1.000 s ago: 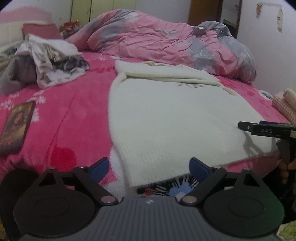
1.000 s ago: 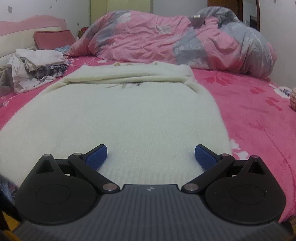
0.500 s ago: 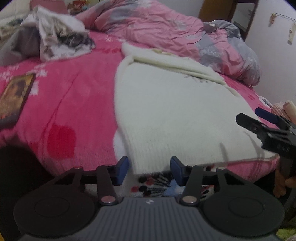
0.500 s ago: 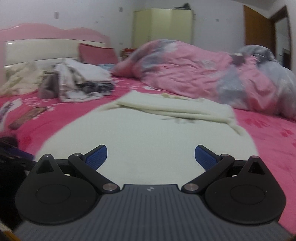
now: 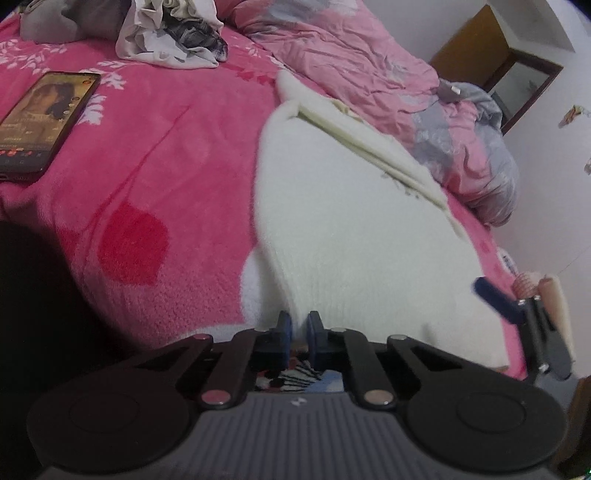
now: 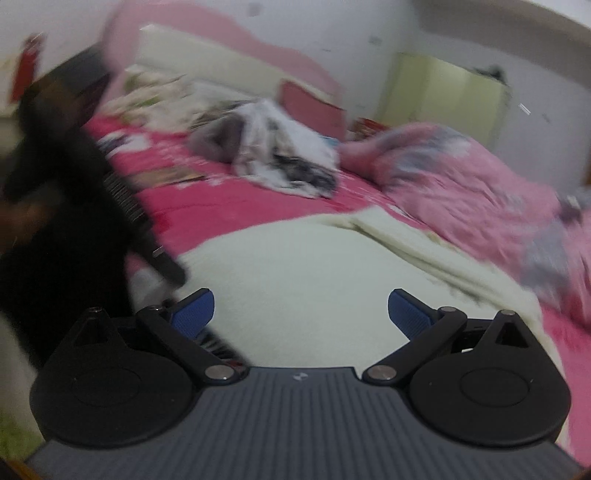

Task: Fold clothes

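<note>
A cream white sweater point(image 5: 351, 229) lies flat on the pink bed blanket point(image 5: 166, 166), its sleeves folded across the far end. My left gripper point(image 5: 298, 326) is at the sweater's near left hem corner; its jaws are closing, and the blue pads pinch the hem fabric between them. My right gripper point(image 6: 301, 314) stands open over the near edge of the sweater point(image 6: 314, 273), with nothing between its fingers. One of its blue fingers point(image 5: 493, 297) shows at the sweater's right corner in the left wrist view. The right wrist view is blurred.
A phone point(image 5: 44, 118) with its screen lit lies on the blanket to the left. Behind it sits a heap of loose clothes point(image 5: 173, 33). A crumpled pink and grey duvet point(image 5: 351, 62) fills the far side. The blanket's edge drops off beneath both grippers.
My left gripper's jaws went from wide open to closed on the sweater's hem corner, and it rolled. My right gripper swung and rolled, now looking left across the bed; it stayed open.
</note>
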{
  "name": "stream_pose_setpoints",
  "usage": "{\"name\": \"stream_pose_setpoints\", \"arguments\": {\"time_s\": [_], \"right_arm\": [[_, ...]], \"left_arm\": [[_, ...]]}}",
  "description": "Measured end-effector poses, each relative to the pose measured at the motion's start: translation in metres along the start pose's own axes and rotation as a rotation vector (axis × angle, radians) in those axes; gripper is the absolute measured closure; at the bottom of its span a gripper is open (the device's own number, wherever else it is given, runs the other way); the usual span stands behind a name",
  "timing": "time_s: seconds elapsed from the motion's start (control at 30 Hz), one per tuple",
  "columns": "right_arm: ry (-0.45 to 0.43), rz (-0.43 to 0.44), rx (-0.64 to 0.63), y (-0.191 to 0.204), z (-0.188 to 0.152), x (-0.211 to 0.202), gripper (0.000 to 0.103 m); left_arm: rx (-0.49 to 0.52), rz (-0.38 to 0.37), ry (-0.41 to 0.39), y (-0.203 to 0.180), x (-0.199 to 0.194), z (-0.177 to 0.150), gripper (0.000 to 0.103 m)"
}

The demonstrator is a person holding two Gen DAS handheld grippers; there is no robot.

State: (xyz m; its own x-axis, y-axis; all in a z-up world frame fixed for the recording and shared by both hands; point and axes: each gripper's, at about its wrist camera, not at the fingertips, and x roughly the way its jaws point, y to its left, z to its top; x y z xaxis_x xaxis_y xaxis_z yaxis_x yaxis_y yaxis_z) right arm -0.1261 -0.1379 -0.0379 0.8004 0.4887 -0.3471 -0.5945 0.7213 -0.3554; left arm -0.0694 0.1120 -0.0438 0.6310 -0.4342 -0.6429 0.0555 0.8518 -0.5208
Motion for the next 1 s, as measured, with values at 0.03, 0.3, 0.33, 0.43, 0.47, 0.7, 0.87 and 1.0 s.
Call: {"name": "stream_pose_setpoints", "arguments": {"time_s": [0.03,0.3,0.33,0.43,0.47,0.7,0.87,1.0], "right_arm": [[-0.001,0.013,-0.047,0.008,0.001,0.003,0.005],[0.030,0.045,-0.280,0.057,0.007,0.035,0.033],[0.038,0.039,-0.288,0.060,0.008,0.039,0.038],[0.058,0.021,-0.288,0.064,0.012,0.047,0.057],[0.062,0.022,-0.276,0.064,0.013,0.048,0.061],[0.071,0.018,-0.230,0.062,0.017,0.050,0.097],[0.069,0.015,-0.209,0.059,0.018,0.050,0.098],[0.067,0.012,-0.189,0.057,0.019,0.049,0.098]], "left_arm": [[-0.011,-0.013,-0.005,0.001,-0.002,0.001,0.093],[-0.065,-0.109,-0.035,0.003,-0.012,0.011,0.094],[-0.066,-0.116,-0.036,0.003,-0.013,0.012,0.094],[-0.073,-0.139,-0.042,0.006,-0.013,0.013,0.094],[-0.077,-0.147,-0.044,0.007,-0.013,0.012,0.093],[-0.181,-0.208,-0.062,0.024,-0.010,0.015,0.047],[-0.290,-0.247,-0.038,0.042,0.007,0.024,0.041],[-0.342,-0.292,-0.013,0.048,0.028,0.030,0.041]]}}
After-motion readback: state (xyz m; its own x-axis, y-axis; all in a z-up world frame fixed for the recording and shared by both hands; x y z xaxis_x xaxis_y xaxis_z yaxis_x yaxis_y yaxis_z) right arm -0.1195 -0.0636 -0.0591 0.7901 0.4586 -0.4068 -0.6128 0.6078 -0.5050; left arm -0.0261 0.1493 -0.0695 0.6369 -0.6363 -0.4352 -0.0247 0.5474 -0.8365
